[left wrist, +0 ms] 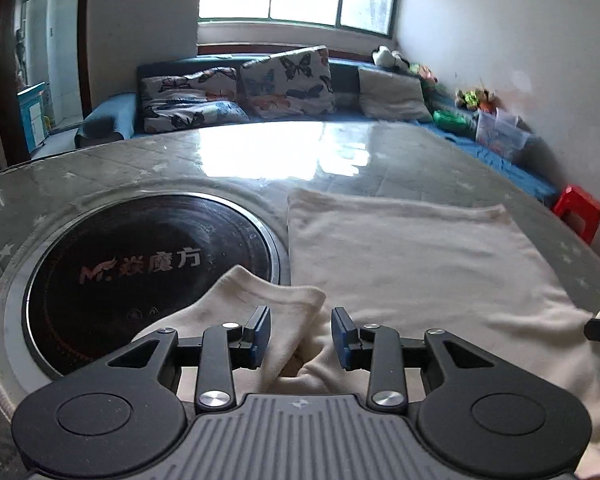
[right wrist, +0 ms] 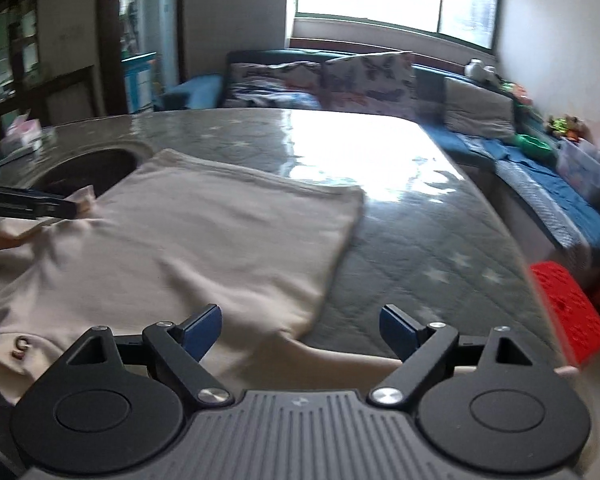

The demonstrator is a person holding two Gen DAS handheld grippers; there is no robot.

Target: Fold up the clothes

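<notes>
A cream garment (left wrist: 404, 252) lies spread on the grey quilted table; it also shows in the right wrist view (right wrist: 204, 236). Its left sleeve (left wrist: 260, 300) is folded up and lies partly over the round cooktop. My left gripper (left wrist: 300, 334) is open, its jaws apart on either side of that sleeve's edge, holding nothing. My right gripper (right wrist: 300, 330) is open wide above the garment's near right edge, empty. The left gripper's tip shows at the far left of the right wrist view (right wrist: 40, 204). A small red mark (right wrist: 20, 348) is on the garment's near left corner.
A black round induction cooktop (left wrist: 140, 264) is set into the table (right wrist: 440, 240) at the left. A blue sofa with butterfly cushions (left wrist: 284, 80) stands behind the table. A red plastic stool (right wrist: 568, 312) stands at the right. A tissue pack (right wrist: 20, 132) sits at the far left.
</notes>
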